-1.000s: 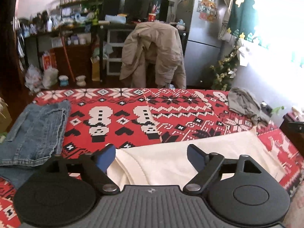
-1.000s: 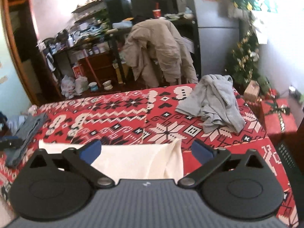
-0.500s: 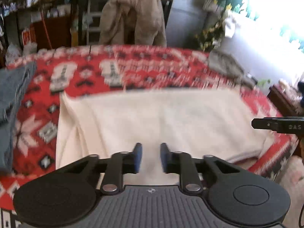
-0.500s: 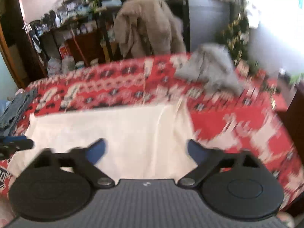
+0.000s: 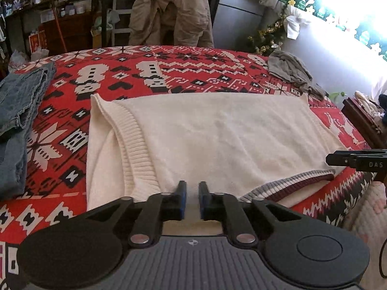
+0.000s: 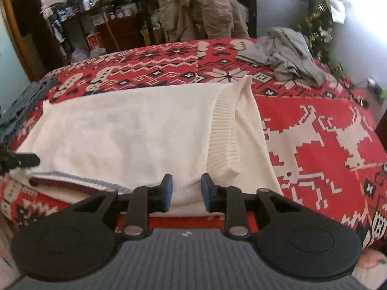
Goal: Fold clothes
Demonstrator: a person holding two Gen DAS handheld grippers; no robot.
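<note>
Your cream sweater [image 5: 217, 135] lies flat across the near part of the red patterned blanket [image 5: 169, 72], sleeves folded in over its body; take it as the landmark. Your left gripper [image 5: 192, 193] sits at the sweater's near edge, just right of the folded ribbed cuff [image 5: 135, 149], fingers drawn in to a narrow gap with cream knit between them; whether they actually pinch the fabric is hard to tell from this angle. Your right gripper [image 6: 186, 188] is at the same near edge, just left of the other ribbed cuff [image 6: 225, 142], jaws partly closed, wider than the left, with a fold of knit bulging between them. The striped collar [image 6: 72, 181] lies along the near edge between your two tools. Left of the sweater lie folded jeans [image 5: 19, 106]; beyond its far right corner sits a crumpled grey garment [image 6: 285, 53].
</note>
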